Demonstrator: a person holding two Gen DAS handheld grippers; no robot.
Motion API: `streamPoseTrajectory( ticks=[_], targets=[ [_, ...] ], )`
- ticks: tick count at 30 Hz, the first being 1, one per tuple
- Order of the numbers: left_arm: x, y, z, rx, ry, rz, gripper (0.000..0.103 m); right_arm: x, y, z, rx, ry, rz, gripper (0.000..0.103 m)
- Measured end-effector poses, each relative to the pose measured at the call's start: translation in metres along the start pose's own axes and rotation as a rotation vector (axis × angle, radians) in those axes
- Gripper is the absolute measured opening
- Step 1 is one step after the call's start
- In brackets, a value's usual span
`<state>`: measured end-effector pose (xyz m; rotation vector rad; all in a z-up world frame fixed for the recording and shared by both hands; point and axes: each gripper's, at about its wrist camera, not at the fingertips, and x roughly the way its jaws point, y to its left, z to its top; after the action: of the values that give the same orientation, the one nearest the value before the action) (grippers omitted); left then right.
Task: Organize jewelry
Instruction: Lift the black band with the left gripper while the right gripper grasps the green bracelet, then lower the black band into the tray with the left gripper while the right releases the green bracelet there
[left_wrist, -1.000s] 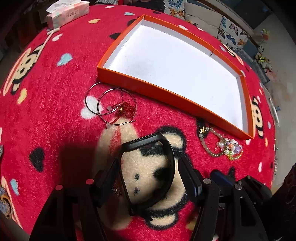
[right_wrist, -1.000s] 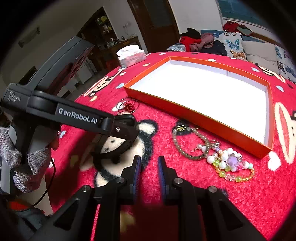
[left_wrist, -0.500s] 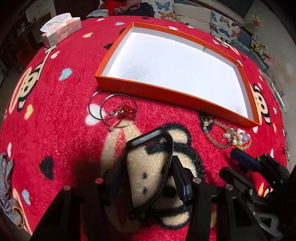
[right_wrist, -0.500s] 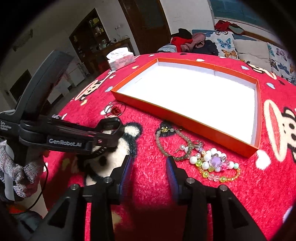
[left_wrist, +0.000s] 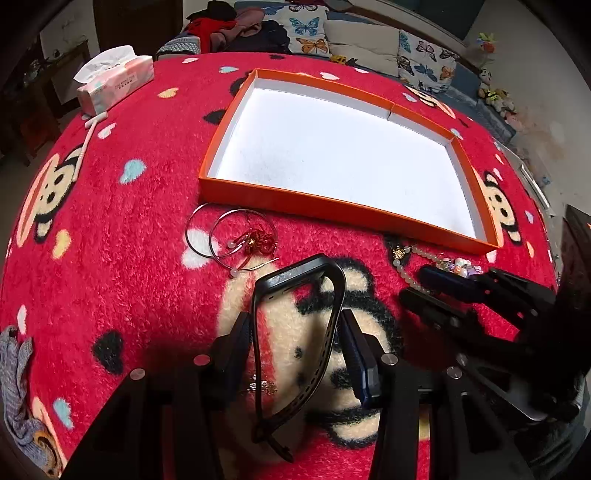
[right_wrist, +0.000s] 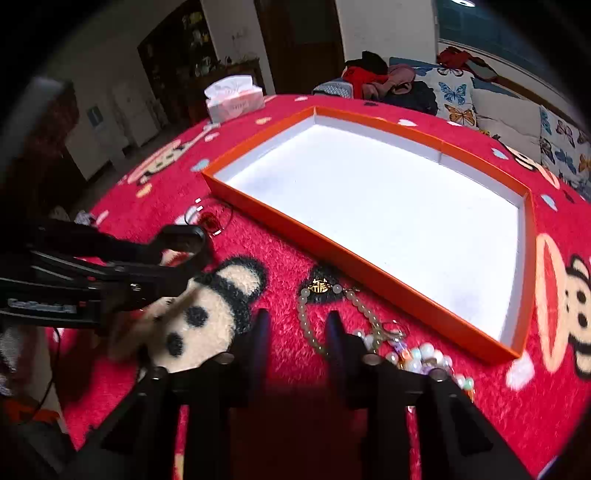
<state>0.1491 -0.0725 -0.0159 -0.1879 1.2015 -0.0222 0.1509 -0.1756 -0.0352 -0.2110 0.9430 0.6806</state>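
Note:
My left gripper (left_wrist: 295, 328) is shut on a black wristband (left_wrist: 299, 317) and holds it above the red rug; the band's loop sticks out past the fingers. An orange tray (left_wrist: 332, 206) with a white floor lies beyond, with nothing in it. Silver hoop bangles with a red knot charm (left_wrist: 236, 240) lie left of the band. My right gripper (right_wrist: 297, 332) is open just above a pale bead bracelet (right_wrist: 308, 325). A colourful bead bracelet (right_wrist: 417, 354) lies to its right. The right gripper also shows in the left wrist view (left_wrist: 428, 288).
A tissue box (left_wrist: 114, 83) stands at the rug's far left corner. A sofa with butterfly cushions (left_wrist: 369, 44) and piled clothes lies behind the tray. A grey glove (left_wrist: 18, 387) shows at the left edge.
My left gripper closed on the black wristband and lifted it. My right gripper opened wider and moved forward over the pale bead bracelet.

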Motion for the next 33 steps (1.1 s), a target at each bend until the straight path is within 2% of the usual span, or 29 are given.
streamPoseTrajectory(
  ticks=[4, 6, 8, 13, 22, 28, 33],
  targets=[
    [0.001, 0.007, -0.001, -0.003, 0.005, -0.010, 0.050, 0.005, 0.002, 0.001, -0.030, 0.010, -0.036, 0.023],
    [-0.002, 0.009, -0.001, -0.001, -0.002, -0.015, 0.050, 0.004, 0.004, 0.001, -0.038, 0.013, -0.053, 0.012],
    [-0.005, 0.010, -0.001, 0.002, -0.010, -0.022, 0.050, 0.002, 0.005, 0.000, -0.041, 0.015, -0.061, 0.008],
    [-0.021, 0.016, 0.001, 0.005, -0.035, -0.040, 0.050, -0.009, 0.007, 0.001, -0.005, -0.003, -0.039, 0.008],
    [-0.048, 0.024, 0.020, 0.017, -0.082, -0.056, 0.050, -0.060, 0.004, 0.022, 0.079, -0.127, 0.028, 0.008],
    [-0.060, 0.022, 0.057, 0.039, -0.112, -0.072, 0.050, -0.089, -0.010, 0.048, 0.124, -0.211, 0.041, 0.008],
    [-0.057, 0.014, 0.097, 0.078, -0.124, -0.076, 0.050, -0.097, -0.033, 0.067, 0.156, -0.251, -0.002, 0.008]
  ],
)
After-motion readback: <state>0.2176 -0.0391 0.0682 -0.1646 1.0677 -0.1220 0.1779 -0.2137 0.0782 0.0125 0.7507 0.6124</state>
